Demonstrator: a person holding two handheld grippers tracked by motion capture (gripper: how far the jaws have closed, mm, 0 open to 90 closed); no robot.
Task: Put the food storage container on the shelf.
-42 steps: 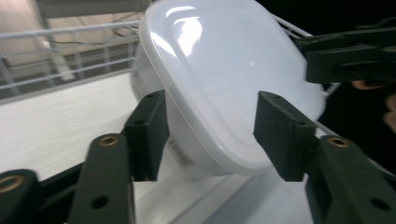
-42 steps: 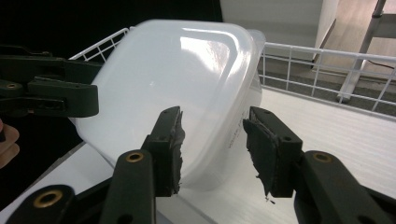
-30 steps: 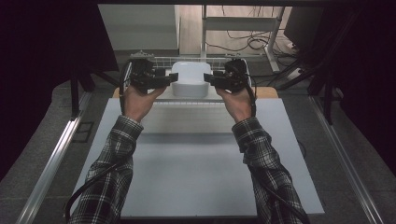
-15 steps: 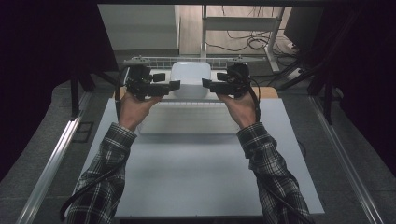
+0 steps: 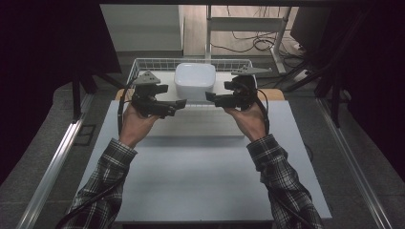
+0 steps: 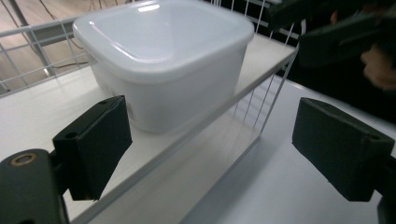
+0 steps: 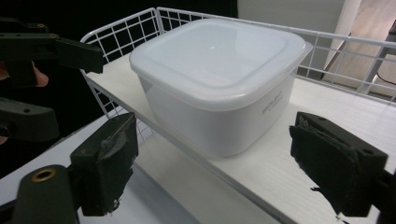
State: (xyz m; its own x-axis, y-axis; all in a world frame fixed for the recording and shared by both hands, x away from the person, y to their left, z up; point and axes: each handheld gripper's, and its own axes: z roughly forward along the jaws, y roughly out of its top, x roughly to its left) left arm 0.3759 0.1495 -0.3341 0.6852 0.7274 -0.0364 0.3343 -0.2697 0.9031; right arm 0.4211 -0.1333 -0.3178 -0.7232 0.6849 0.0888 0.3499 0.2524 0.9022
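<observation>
A white square container with a lid (image 5: 194, 80) stands on a raised white shelf (image 5: 165, 81) with a wire rail, at the table's far side. My left gripper (image 5: 177, 103) hovers at its near left, my right gripper (image 5: 212, 98) at its near right, tips pointing inward. Neither touches it. In the left gripper view the container (image 6: 163, 60) sits beyond the left gripper (image 6: 217, 140). The right gripper view has the container (image 7: 219, 79) beyond the right gripper (image 7: 219, 163). Both pairs of jaws have just been opening and now stand open, with nothing between them.
A white wire rail (image 5: 143, 64) runs around the shelf's back and sides. The white table (image 5: 200, 171) stretches toward the person. Metal frame rails (image 5: 52, 167) flank the table. Cables lie on the floor (image 5: 258, 43) behind the shelf.
Both grippers have drawn back from the container's sides toward the person, and their jaws have widened. The container stays on the shelf.
</observation>
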